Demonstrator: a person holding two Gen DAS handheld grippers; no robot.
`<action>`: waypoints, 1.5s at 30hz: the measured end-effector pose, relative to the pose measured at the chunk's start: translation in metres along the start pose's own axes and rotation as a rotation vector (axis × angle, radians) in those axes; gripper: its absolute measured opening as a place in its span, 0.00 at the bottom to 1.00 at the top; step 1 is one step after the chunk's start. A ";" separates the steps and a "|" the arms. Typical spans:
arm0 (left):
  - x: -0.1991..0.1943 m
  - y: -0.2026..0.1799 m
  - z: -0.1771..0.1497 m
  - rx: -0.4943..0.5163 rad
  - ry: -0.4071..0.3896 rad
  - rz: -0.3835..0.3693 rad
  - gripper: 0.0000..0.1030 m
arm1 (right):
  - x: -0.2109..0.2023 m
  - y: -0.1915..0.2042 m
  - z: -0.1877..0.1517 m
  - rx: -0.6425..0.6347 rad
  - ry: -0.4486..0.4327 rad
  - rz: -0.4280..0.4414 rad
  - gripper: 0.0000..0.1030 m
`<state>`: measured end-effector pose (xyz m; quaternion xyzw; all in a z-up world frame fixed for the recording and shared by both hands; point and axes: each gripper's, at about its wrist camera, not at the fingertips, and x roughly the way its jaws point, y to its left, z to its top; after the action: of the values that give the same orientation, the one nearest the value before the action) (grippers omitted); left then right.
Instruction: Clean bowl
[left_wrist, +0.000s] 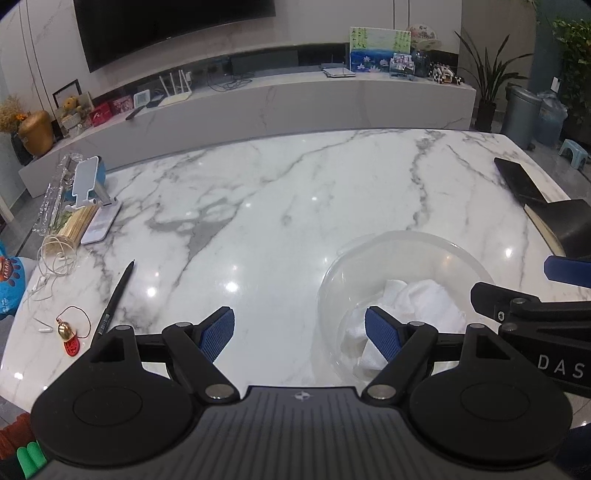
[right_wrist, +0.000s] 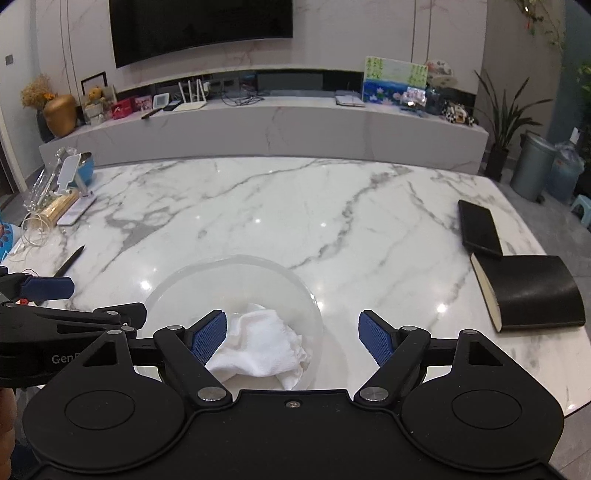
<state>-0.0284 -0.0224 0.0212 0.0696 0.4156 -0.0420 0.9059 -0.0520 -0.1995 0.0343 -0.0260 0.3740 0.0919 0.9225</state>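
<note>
bowl (right_wrist: 236, 280): clear glossy plastic | cloth (right_wrist: 258, 343): white terry | table (right_wrist: 295, 206): polished marble

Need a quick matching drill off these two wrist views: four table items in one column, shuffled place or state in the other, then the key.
Things:
1. clear plastic bowl
2. crumpled white cloth
3. black notebook with cream page edges
4. black pen

Places or states:
A. lies inside the bowl
B. lies on the marble table at the left, near a small gold bell charm
C. stands on the table in front of both open grippers
D. lies closed at the table's right edge

Pairs: 1-C, 2-A, 3-D, 4-B
</note>
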 end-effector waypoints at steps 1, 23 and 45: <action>0.000 -0.001 0.000 0.001 -0.001 0.003 0.75 | 0.000 0.000 0.000 0.000 0.001 -0.001 0.75; 0.001 -0.003 -0.002 0.008 0.002 0.017 0.75 | 0.001 0.002 -0.001 -0.003 0.006 -0.015 0.75; 0.001 -0.003 -0.002 0.015 0.001 0.023 0.75 | 0.003 0.004 -0.001 0.006 0.015 -0.030 0.75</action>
<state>-0.0294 -0.0248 0.0185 0.0813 0.4147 -0.0346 0.9057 -0.0514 -0.1950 0.0316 -0.0296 0.3807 0.0768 0.9210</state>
